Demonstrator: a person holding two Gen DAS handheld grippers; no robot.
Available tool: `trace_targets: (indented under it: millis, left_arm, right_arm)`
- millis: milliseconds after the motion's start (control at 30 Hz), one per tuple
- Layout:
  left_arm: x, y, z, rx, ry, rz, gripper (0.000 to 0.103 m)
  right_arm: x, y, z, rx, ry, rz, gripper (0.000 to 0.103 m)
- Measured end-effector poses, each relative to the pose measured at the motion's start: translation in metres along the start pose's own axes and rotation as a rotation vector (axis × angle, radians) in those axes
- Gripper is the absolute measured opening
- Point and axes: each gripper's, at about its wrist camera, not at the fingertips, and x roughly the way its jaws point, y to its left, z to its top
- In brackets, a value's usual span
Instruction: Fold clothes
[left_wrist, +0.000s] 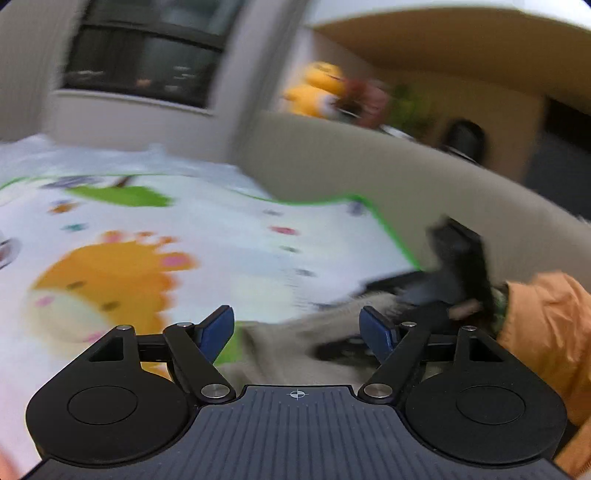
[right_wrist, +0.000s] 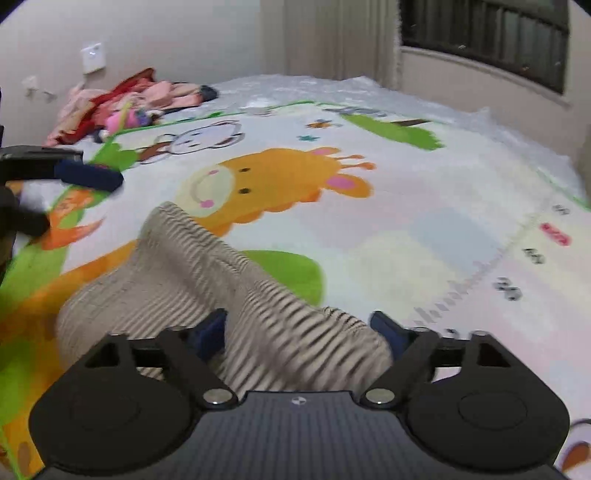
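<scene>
The right gripper (right_wrist: 297, 328) stands wide open with nothing clamped, its two blue pads set apart on either side of a striped beige garment (right_wrist: 192, 273) that runs up between them and away from the camera. The left gripper (left_wrist: 297, 326) is open too, its pads spread above a bare stretch of the same beige cloth (left_wrist: 295, 347), and it grips nothing. This garment is the landmark here: it lies bunched in a loose ridge on a cartoon play mat (right_wrist: 424, 221) that covers the bed, with an orange lion print just beyond its far end and a green patch beside its right flank. Left of the garment in the right wrist view the other gripper reaches in, blurred by motion. Far beyond the garment, against the wall, a heap of pink and red clothes (right_wrist: 122, 107) sits near the head of the bed. In the left wrist view an orange sleeve (left_wrist: 546, 325) shows to the right of the garment. Whether this garment lies crumpled before folding or is partway through a fold, the pictures do not settle. By its look it is a light, soft, ribbed knit: it should drape and sag, stretch a little when pulled, and slide easily over the smooth mat. A hold on a hem, cuff or corner edge, pinching one layer, would likely steer it better than grabbing the thick middle of the bunch, where several layers could come up together.
</scene>
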Motion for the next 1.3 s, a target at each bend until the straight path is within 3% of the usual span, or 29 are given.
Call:
trace_targets:
  millis: [67, 133, 233, 267, 367, 500, 600, 767, 867, 1000, 1100, 1200, 1233, 1300]
  left_arm:
    - [0.028, -0.014, -0.002, 0.047, 0.068, -0.013, 0.079]
    - [0.058, -0.011, -0.008, 0.023, 0.142, 0.016, 0.076]
    - [0.081, -0.003, -0.020, -0.005, 0.200, 0.080, 0.077]
    - [0.083, -0.002, -0.022, -0.010, 0.201, 0.087, 0.077]
    - [0.076, -0.001, -0.024, -0.015, 0.198, 0.083, 0.079]
    - [0.079, 0.000, -0.023, -0.016, 0.204, 0.091, 0.081]
    - [0.080, 0.002, -0.025, -0.050, 0.214, 0.095, 0.083]
    - [0.080, 0.009, -0.031, -0.105, 0.227, 0.088, 0.090]
    - [0.081, 0.010, -0.033, -0.115, 0.227, 0.087, 0.091]
    - [0.082, 0.011, -0.036, -0.127, 0.227, 0.087, 0.093]
    - [0.081, 0.011, -0.036, -0.134, 0.227, 0.094, 0.094]
    - [0.079, 0.009, -0.036, -0.139, 0.224, 0.106, 0.095]
    - [0.079, 0.009, -0.037, -0.137, 0.231, 0.132, 0.092]
    - [0.077, 0.012, -0.039, -0.159, 0.233, 0.146, 0.098]
  right_arm:
    - [-0.013, -0.003, -0.002, 0.004, -0.028, -0.072, 0.088]
    - [-0.029, -0.007, -0.005, 0.021, -0.060, -0.157, 0.088]
    - [-0.048, -0.005, -0.011, -0.009, -0.114, -0.356, 0.088]
    - [-0.052, -0.003, -0.012, -0.021, -0.132, -0.387, 0.088]
    - [-0.053, -0.005, -0.015, 0.038, -0.151, -0.374, 0.088]
    - [-0.003, -0.012, -0.031, 0.064, -0.001, -0.430, 0.089]
    - [0.004, -0.017, -0.040, 0.131, -0.010, -0.445, 0.096]
    - [-0.019, -0.018, -0.043, 0.220, -0.065, -0.417, 0.098]
    - [-0.048, -0.007, -0.042, 0.278, -0.204, -0.360, 0.103]
    - [-0.070, 0.006, -0.042, 0.391, -0.364, -0.168, 0.103]
    - [-0.048, 0.008, -0.042, 0.448, -0.292, -0.055, 0.103]
    - [-0.010, 0.004, -0.052, 0.510, -0.149, -0.049, 0.103]
    - [-0.006, 0.001, -0.058, 0.545, -0.157, -0.033, 0.103]
    - [-0.003, 0.004, -0.062, 0.521, -0.166, -0.066, 0.103]
